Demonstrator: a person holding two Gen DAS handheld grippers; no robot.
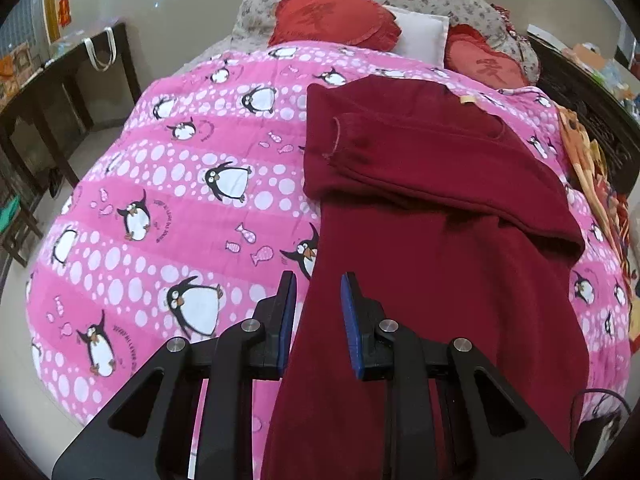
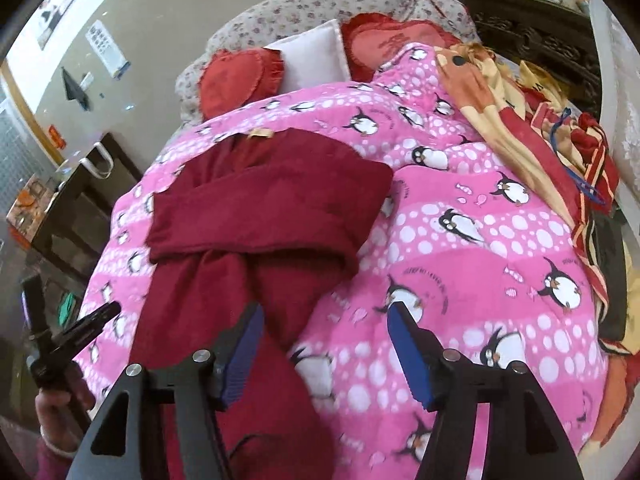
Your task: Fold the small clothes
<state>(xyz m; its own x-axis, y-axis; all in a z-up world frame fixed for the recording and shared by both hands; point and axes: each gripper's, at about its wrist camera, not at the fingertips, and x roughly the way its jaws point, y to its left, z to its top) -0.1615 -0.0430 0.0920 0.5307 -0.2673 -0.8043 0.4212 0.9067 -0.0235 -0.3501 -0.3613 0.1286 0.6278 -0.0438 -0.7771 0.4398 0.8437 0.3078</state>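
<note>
A dark red fleece garment (image 1: 432, 208) lies lengthwise on the pink penguin quilt (image 1: 168, 184), with a sleeve folded across its upper part and a small tan label near the collar. My left gripper (image 1: 319, 280) hovers over the garment's left edge near its lower part. Its blue pads stand a narrow gap apart with nothing pinched between them. In the right wrist view the same garment (image 2: 264, 208) sits left of centre. My right gripper (image 2: 325, 308) is open wide above its right lower edge, one finger over the fleece, the other over the quilt.
Red heart cushions (image 1: 336, 16) and a white pillow (image 1: 422, 36) lie at the head of the bed. Orange and red patterned cloth (image 2: 520, 128) is piled along the bed's right side. A dark wooden table (image 1: 60, 92) stands left of the bed. A person's hand (image 2: 52, 404) shows at lower left.
</note>
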